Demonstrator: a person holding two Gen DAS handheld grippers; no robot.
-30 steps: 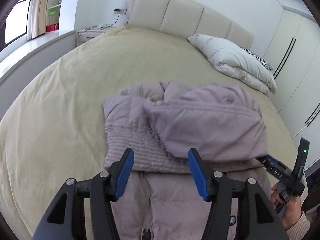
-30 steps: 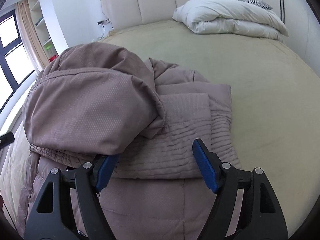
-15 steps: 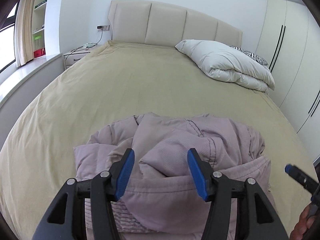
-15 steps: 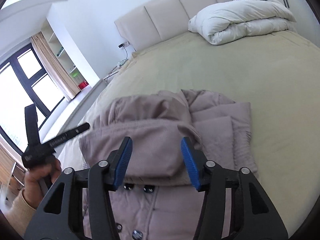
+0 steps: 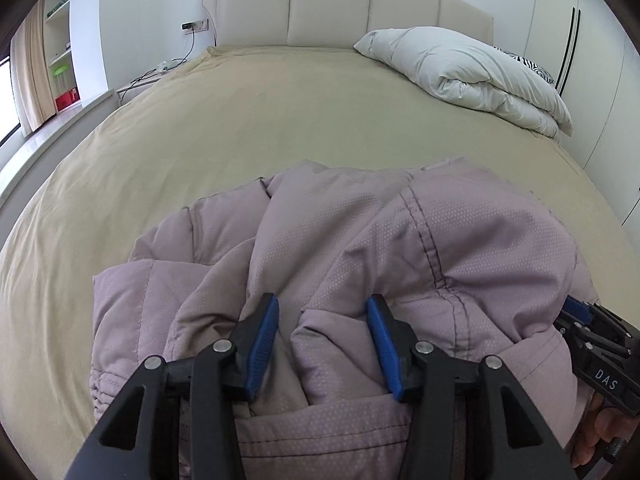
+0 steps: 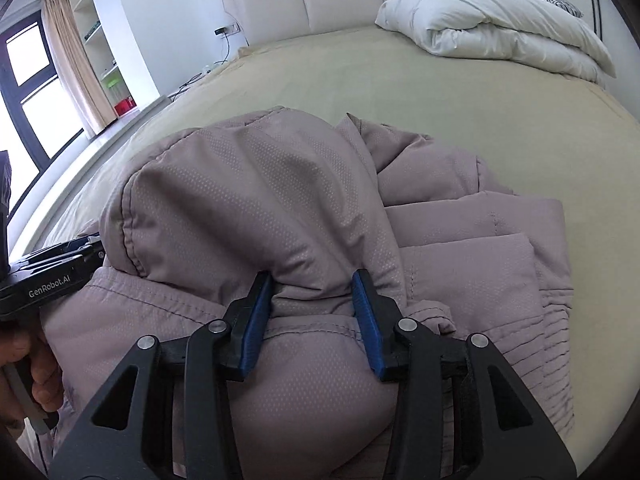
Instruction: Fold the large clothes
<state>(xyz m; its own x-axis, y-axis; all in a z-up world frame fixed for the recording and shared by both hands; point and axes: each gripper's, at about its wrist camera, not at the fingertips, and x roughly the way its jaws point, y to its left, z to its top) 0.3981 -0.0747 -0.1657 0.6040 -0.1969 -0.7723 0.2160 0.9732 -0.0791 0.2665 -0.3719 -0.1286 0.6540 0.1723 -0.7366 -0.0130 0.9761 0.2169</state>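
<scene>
A mauve padded jacket [image 5: 400, 240] lies partly folded on the beige bed [image 5: 240, 140], its hood [image 6: 240, 200] bulging up on top. My left gripper [image 5: 324, 338] is closing around a ridge of hood fabric; the right pad touches the ridge and a small gap shows at the left pad. My right gripper [image 6: 312, 312] is also closing, and its blue pads pinch a bunch of hood fabric that fills the gap. Each gripper shows at the edge of the other's view: the right gripper [image 5: 592, 332] and the left gripper [image 6: 52, 272], with a hand [image 6: 36, 368] holding it.
A folded white duvet [image 5: 472, 76] lies at the far right of the bed below the padded headboard [image 5: 340, 8]. A nightstand with cables [image 5: 140, 84] and shelves stand at the left, a window [image 6: 32, 80] beyond. Bare bedcover stretches beyond the jacket.
Both grippers have come forward and down onto the hood. Their jaws have narrowed, the right one most, and hood fabric now sits between each pair.
</scene>
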